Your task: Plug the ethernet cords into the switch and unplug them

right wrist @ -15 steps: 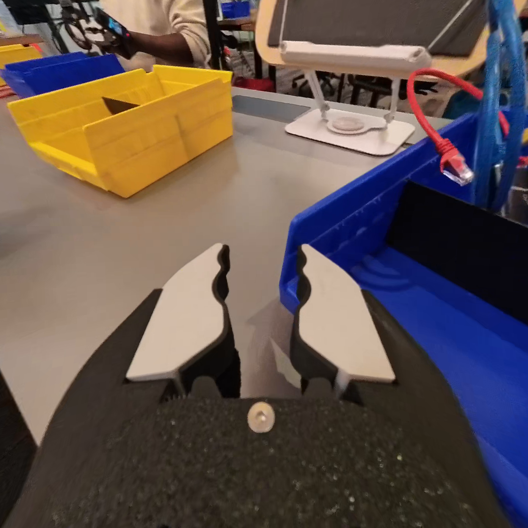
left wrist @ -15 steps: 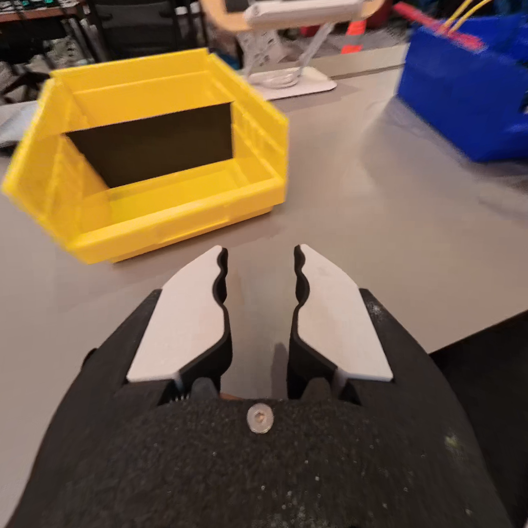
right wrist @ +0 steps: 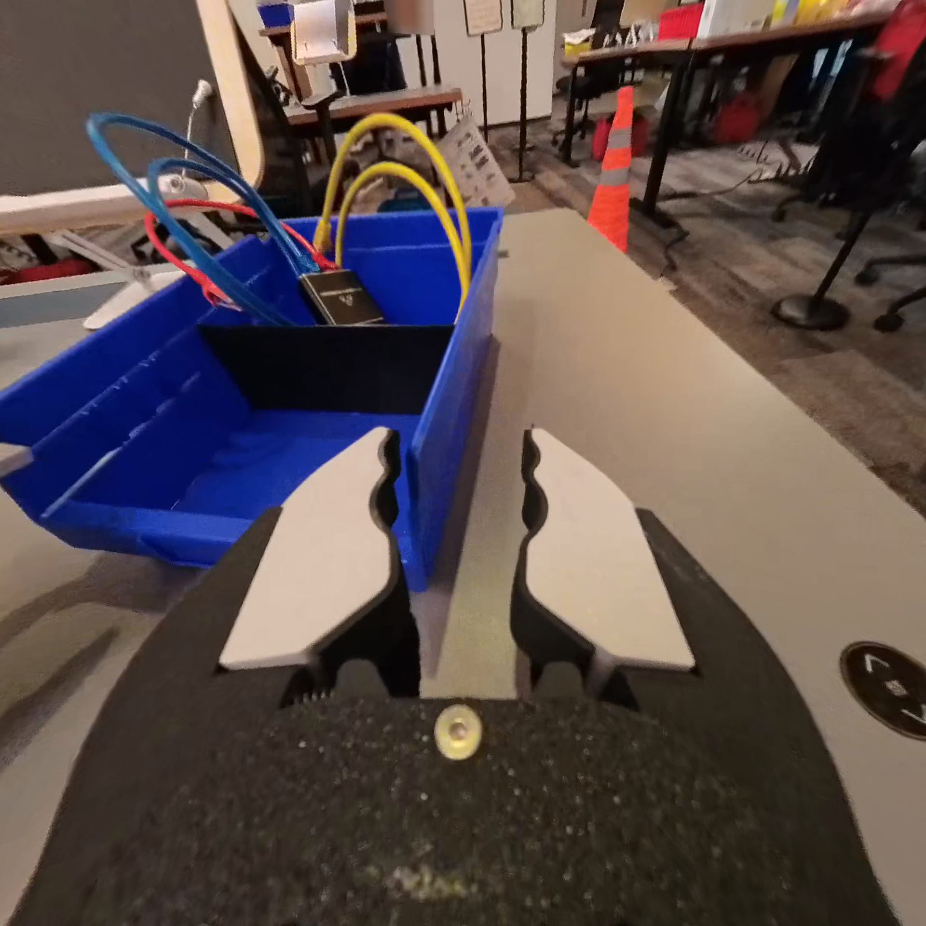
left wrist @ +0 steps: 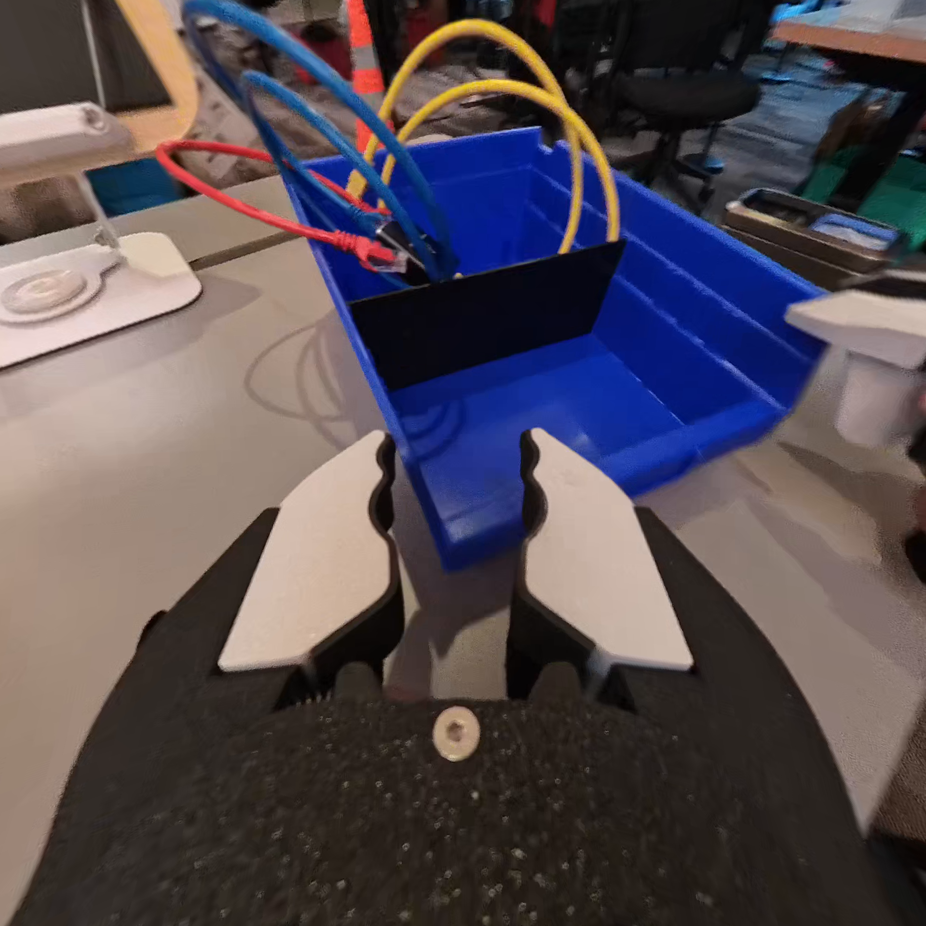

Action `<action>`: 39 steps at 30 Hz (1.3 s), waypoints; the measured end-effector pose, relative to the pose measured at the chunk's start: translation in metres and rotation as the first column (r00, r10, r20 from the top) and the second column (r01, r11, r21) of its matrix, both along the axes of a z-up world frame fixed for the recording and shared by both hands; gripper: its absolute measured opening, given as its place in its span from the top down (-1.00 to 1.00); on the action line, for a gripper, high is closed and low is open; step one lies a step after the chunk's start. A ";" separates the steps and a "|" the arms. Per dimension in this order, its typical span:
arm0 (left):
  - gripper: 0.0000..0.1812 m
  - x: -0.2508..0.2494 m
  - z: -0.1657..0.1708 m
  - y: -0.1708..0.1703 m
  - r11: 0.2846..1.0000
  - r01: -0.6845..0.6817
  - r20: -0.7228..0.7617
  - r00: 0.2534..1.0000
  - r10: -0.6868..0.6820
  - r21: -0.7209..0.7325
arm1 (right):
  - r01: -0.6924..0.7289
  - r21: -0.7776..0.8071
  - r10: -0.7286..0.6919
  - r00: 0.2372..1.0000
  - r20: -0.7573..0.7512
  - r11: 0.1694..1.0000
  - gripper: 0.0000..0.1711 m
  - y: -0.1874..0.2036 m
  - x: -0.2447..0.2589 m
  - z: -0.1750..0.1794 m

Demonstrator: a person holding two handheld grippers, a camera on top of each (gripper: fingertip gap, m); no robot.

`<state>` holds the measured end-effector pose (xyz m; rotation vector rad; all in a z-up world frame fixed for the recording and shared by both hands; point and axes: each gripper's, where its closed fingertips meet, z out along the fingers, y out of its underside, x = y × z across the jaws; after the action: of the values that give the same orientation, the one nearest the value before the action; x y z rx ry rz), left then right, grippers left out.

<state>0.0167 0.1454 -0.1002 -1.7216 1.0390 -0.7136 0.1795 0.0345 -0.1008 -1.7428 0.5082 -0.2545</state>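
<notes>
Switch (right wrist: 342, 296) ports hidden behind black divider (right wrist: 330, 366) — cord ends (left wrist: 386, 255) blurred.

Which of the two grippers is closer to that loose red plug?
Left, probably, though only slightly. The left gripper sits at the blue bin's near left corner, on the red plug's side; the right gripper hovers outside the bin's opposite wall.

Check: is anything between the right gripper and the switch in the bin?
Yes. The black divider crosses the blue bin ahead of the switch, and blue cords and yellow cords arch over it. The open right gripper holds nothing.
</notes>
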 end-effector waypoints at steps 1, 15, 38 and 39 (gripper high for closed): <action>0.48 0.008 -0.003 0.007 0.999 -0.037 -0.005 0.999 0.037 -0.004 | -0.016 -0.013 0.015 0.999 -0.036 1.000 0.46 0.005 0.002 -0.007; 0.94 -0.060 -0.021 0.056 0.952 -0.292 -0.048 0.956 0.288 -0.097 | -0.075 -0.076 0.075 0.997 -0.009 0.994 0.94 0.066 -0.062 0.006; 0.66 -0.292 -0.018 0.055 0.896 -0.425 -0.024 0.902 0.431 0.130 | -0.522 0.053 0.523 0.835 -0.171 0.851 0.44 0.145 -0.164 -0.008; 0.68 -0.310 -0.005 0.056 0.875 -0.464 0.011 0.884 0.467 0.140 | -0.528 0.060 0.530 0.834 -0.155 0.847 0.44 0.142 -0.156 -0.006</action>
<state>-0.2936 0.2016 -0.1051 -1.7667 0.6275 -0.3030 0.0234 0.1768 -0.1064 -1.8260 0.1246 0.2942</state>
